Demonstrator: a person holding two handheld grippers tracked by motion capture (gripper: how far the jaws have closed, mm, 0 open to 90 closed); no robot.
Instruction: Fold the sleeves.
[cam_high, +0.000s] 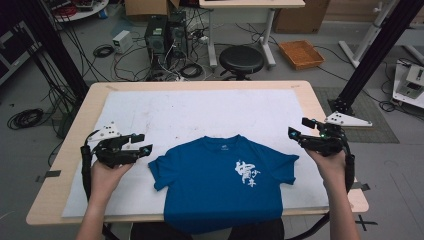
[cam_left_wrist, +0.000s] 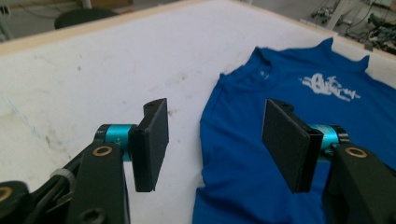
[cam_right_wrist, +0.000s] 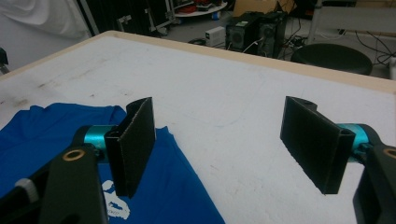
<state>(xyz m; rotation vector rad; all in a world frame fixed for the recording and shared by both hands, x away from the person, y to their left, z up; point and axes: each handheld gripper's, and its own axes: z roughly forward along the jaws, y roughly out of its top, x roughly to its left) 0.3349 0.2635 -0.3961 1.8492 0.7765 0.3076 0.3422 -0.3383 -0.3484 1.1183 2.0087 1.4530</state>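
Observation:
A blue T-shirt (cam_high: 222, 182) with a white print lies flat on the white sheet (cam_high: 190, 112), its hem hanging over the table's near edge. My left gripper (cam_high: 142, 143) hovers open just left of the shirt's left sleeve, nothing between its jaws. In the left gripper view the shirt (cam_left_wrist: 289, 121) spreads under and beyond the left gripper (cam_left_wrist: 215, 140). My right gripper (cam_high: 298, 128) stands open beside the right sleeve, above the sheet. In the right gripper view the sleeve (cam_right_wrist: 60, 135) lies under the left jaw of the right gripper (cam_right_wrist: 224, 144), bare sheet under the other.
The wooden table (cam_high: 75, 125) carries the sheet. Behind it on the floor stand a black stool (cam_high: 241, 59), computer towers (cam_high: 165, 35) with cables, an orange tray (cam_high: 301, 54) and black frame posts (cam_high: 370, 55).

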